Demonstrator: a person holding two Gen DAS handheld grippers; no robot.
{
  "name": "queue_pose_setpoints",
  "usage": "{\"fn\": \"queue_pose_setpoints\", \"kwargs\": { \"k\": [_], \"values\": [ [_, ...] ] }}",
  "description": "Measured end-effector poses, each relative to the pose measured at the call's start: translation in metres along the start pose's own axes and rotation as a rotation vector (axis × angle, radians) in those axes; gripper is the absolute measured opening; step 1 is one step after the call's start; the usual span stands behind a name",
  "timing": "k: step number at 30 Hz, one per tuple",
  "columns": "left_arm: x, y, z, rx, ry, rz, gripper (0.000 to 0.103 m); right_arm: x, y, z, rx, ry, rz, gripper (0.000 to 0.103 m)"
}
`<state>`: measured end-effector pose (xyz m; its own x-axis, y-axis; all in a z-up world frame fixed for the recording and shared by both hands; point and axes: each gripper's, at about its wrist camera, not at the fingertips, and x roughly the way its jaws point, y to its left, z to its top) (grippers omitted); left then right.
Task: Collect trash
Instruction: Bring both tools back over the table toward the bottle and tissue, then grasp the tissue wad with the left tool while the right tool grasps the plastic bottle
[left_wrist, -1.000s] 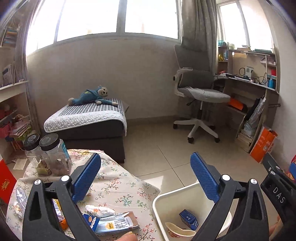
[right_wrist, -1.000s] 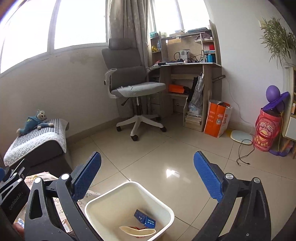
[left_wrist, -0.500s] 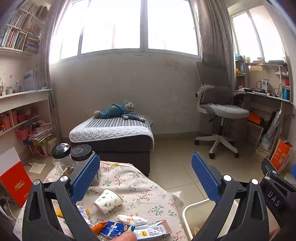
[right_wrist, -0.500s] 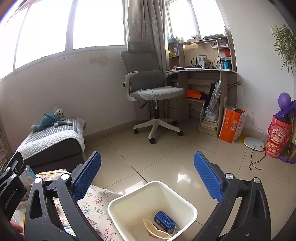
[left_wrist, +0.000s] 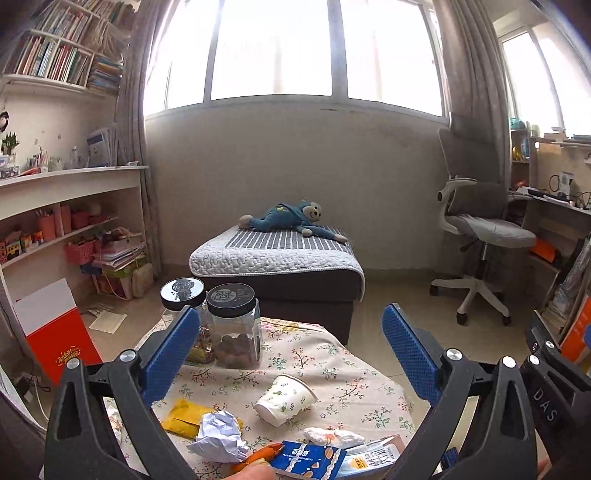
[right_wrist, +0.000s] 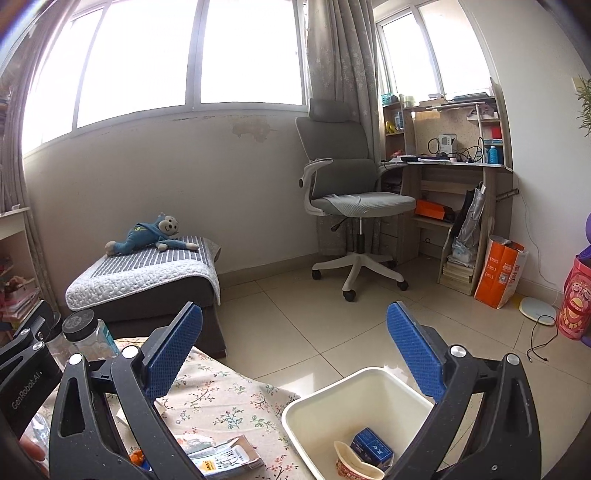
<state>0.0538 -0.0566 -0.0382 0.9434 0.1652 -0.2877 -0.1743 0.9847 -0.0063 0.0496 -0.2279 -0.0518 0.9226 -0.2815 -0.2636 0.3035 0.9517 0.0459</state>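
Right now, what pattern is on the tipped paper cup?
Small green leaf sprigs on the white tipped paper cup; left wrist view.

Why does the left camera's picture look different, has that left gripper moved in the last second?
Yes. The left gripper has swung leftward: the office chair slid toward the right edge, and the bin left its view.

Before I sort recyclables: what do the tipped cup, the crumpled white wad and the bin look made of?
Cup: paper, apparently, with a matte white wall, a printed leaf pattern and a rolled rim.
Wad: thin paper or tissue, judging by its sharp creases and dull white surface; which one is unclear.
Bin: probably plastic, being cream, smooth and slightly glossy, with a moulded rim.
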Motion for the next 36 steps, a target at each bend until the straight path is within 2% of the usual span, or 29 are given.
{"fn": "queue_pose_setpoints", "kwargs": {
  "k": [13,24,32,36],
  "values": [
    [0.015,0.073,-0.006,-0.047,0.051,0.139,0.096,-0.002,0.068,-0.010,-0.027,0.030,0.134,0.096],
    [0.027,0.132,-0.015,-0.082,0.100,0.249,0.096,-0.003,0.124,-0.025,-0.083,0.066,0.214,0.096],
    [0.044,0.187,-0.034,-0.118,0.205,0.346,0.096,0.002,0.172,-0.046,-0.166,0.137,0.274,0.096],
    [0.062,0.227,-0.049,-0.156,0.337,0.363,0.096,0.007,0.197,-0.059,-0.221,0.192,0.327,0.096]
  ]
}}
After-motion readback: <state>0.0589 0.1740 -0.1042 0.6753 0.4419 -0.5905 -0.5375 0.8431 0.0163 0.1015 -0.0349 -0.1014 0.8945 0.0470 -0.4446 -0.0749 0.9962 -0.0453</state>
